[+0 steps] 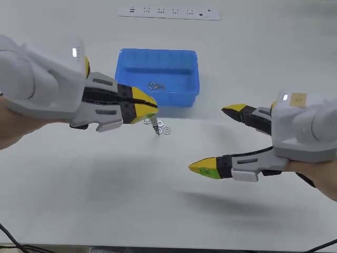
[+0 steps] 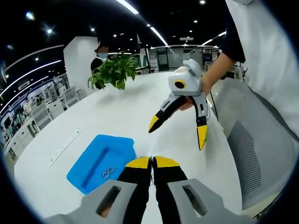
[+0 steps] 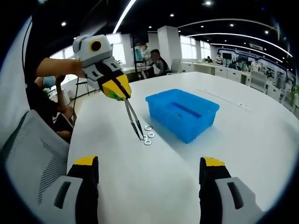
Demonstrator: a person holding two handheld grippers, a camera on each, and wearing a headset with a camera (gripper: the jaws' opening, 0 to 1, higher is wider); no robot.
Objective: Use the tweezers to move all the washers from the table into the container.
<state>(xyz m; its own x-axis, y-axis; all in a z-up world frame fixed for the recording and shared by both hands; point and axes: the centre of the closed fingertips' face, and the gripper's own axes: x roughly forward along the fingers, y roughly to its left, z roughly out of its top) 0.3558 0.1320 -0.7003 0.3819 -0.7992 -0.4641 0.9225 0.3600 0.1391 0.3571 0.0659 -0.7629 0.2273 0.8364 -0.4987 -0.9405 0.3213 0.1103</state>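
A blue container [image 1: 158, 63] stands on the white table [image 1: 105, 184], with two washers [image 1: 154, 86] lying inside it. Just in front of it a small cluster of washers [image 1: 166, 130] lies on the table. My left gripper [image 1: 152, 108] is shut on metal tweezers [image 1: 155, 125], which point down with their tips among those washers. The right gripper view shows the tweezers [image 3: 134, 120] reaching the washers [image 3: 148, 135] beside the container [image 3: 182, 112]. My right gripper [image 1: 207, 138] is open and holds nothing, to the right of the washers.
A white power strip [image 1: 168, 12] lies at the table's far edge. A mesh chair [image 3: 32, 154] stands beside the table, and a potted plant [image 2: 114, 70] sits at the table's far end. People are in the background.
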